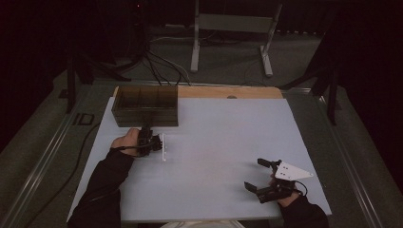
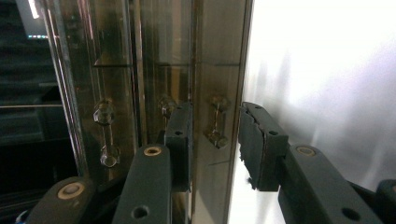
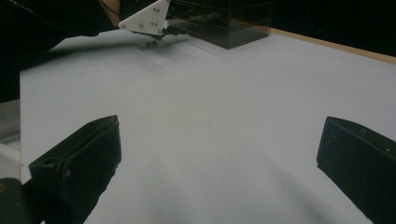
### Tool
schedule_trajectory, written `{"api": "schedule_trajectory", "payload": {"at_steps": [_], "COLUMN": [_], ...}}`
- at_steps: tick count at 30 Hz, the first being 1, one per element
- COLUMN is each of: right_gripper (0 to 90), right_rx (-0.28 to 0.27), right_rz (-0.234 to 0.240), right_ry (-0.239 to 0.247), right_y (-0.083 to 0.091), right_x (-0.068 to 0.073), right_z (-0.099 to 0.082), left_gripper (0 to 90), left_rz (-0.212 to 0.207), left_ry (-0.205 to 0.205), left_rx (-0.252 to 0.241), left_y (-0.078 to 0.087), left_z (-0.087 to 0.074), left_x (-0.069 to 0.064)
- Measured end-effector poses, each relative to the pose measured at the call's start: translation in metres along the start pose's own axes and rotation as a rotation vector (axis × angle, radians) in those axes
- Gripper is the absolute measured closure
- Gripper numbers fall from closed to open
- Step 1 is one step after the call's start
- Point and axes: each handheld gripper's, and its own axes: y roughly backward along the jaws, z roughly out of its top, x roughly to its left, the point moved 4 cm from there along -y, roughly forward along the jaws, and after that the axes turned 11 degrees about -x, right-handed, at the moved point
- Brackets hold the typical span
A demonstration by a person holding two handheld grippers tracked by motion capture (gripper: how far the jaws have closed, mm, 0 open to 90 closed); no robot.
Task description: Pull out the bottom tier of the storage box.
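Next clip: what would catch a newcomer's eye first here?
Probably the dark, smoky see-through box with compartments at the far left of the white table, with the left gripper right at its near wall. In the left gripper view the jaws straddle a knob on that wall without touching it. The right gripper rests wide open at the near right, with nothing between its jaws.
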Motion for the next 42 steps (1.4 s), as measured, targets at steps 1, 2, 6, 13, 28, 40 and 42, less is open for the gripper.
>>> {"api": "schedule_trajectory", "payload": {"at_steps": [1,2,6,13,28,40,42], "right_gripper": [0.0,0.0,0.0,0.0,0.0,0.0,0.0], "right_rx": [0.0,0.0,-0.003,-0.003,-0.003,-0.005,0.0], "right_rz": [0.0,0.0,0.0,-0.001,0.009,0.005,0.005], "right_ry": [0.0,0.0,-0.002,-0.001,-0.008,-0.007,-0.006], "right_y": [0.0,0.0,0.0,0.001,0.001,0.001,0.001], "right_x": [0.0,0.0,0.0,0.0,0.0,0.0,0.0], "right_z": [0.0,0.0,0.0,0.001,0.0,0.001,0.0], "left_gripper": [69.0,69.0,70.8,74.6,80.8,81.6,82.0], "left_rz": [0.0,0.0,0.007,-0.011,-0.009,0.003,0.001], "left_ry": [0.0,-0.021,-0.023,-0.022,-0.026,0.004,0.009], "left_rx": [0.0,0.026,0.038,0.044,0.051,0.059,0.066], "left_y": [0.0,-0.002,-0.006,-0.012,-0.022,-0.022,-0.02], "left_z": [0.0,0.0,0.0,0.001,0.002,0.003,0.004], "left_x": [0.0,-0.001,-0.002,-0.003,-0.006,-0.005,-0.004]}}
